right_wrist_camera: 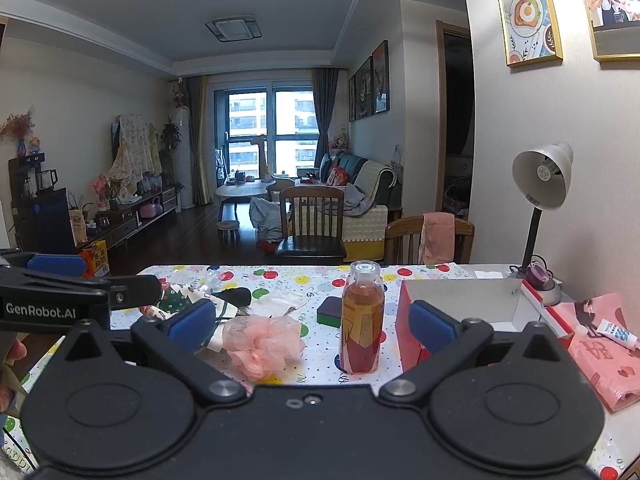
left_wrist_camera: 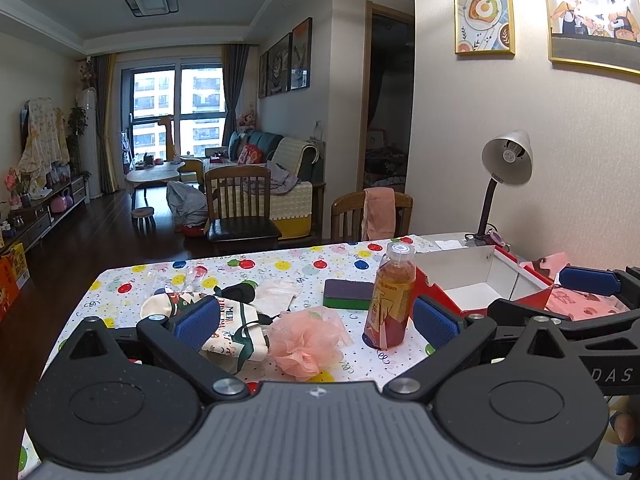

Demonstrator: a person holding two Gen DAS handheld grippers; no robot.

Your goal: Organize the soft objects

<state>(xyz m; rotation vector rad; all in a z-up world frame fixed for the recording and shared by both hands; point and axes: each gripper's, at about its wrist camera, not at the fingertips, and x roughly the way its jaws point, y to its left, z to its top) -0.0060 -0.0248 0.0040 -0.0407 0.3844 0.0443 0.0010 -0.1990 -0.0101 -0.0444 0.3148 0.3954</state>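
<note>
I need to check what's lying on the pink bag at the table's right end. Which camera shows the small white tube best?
The right wrist view: the small white tube lies in plain sight on the pink bag, blue print visible. In the left wrist view the right gripper crosses in front of the bag, and no tube can be made out.

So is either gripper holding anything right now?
No. The left gripper and the right gripper both have jaws wide open, holding nothing.
</note>
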